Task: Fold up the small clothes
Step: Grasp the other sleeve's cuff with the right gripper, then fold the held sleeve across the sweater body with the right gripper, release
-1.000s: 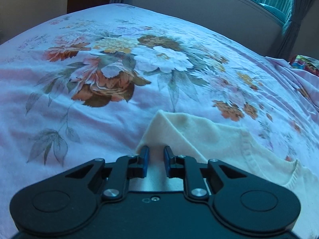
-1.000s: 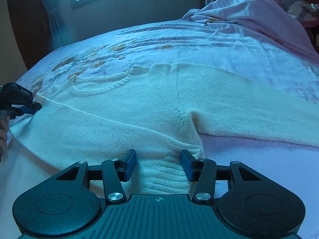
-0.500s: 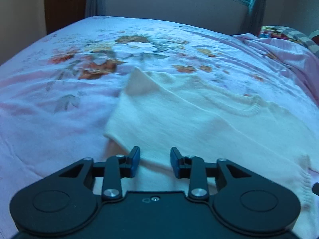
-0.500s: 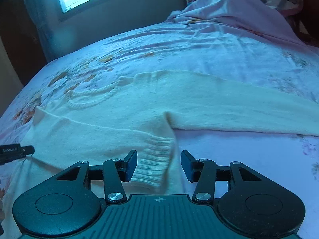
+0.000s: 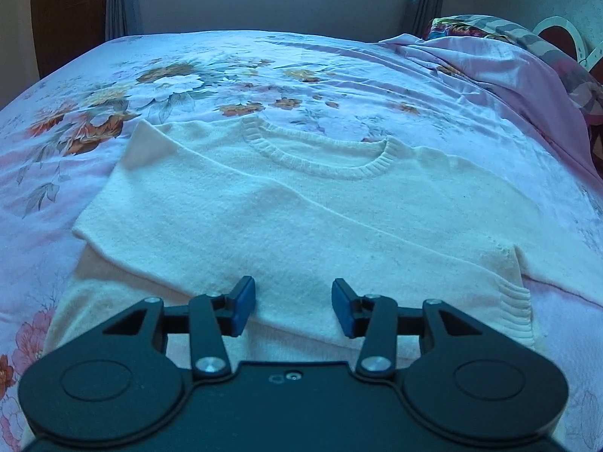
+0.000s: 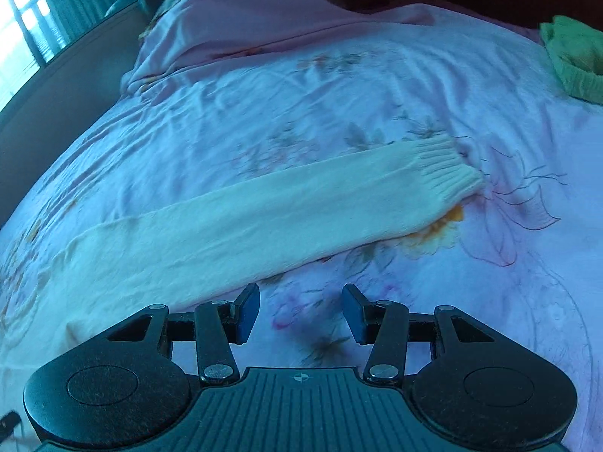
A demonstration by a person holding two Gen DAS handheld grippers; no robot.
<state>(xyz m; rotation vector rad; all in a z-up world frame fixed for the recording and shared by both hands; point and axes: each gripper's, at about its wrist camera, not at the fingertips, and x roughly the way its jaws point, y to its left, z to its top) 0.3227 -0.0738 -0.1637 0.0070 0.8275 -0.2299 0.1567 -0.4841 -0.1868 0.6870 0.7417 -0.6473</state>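
Note:
A cream knit sweater (image 5: 301, 211) lies flat on the floral bedsheet, neck ribbing (image 5: 320, 158) toward the far side. One sleeve is folded across its body, with the ribbed cuff (image 5: 516, 312) at the right. My left gripper (image 5: 294, 307) is open and empty, just above the folded sleeve's near edge. In the right wrist view the other sleeve (image 6: 264, 218) stretches out to the right and ends in a ribbed cuff (image 6: 444, 169). My right gripper (image 6: 300, 312) is open and empty over bare sheet, just near of that sleeve.
The bed carries a pink floral sheet (image 5: 188, 75). A bunched pink blanket (image 6: 245, 22) and patterned pillows (image 5: 490, 26) lie at the head end. A green garment (image 6: 573, 56) lies at the far right. A wall and curtained window (image 6: 34, 19) run along the far side.
My left gripper opened wider, let go of the sleeve and drew back, so the whole sweater shows. My right gripper swung right, from the folded cuff to beside the outstretched sleeve.

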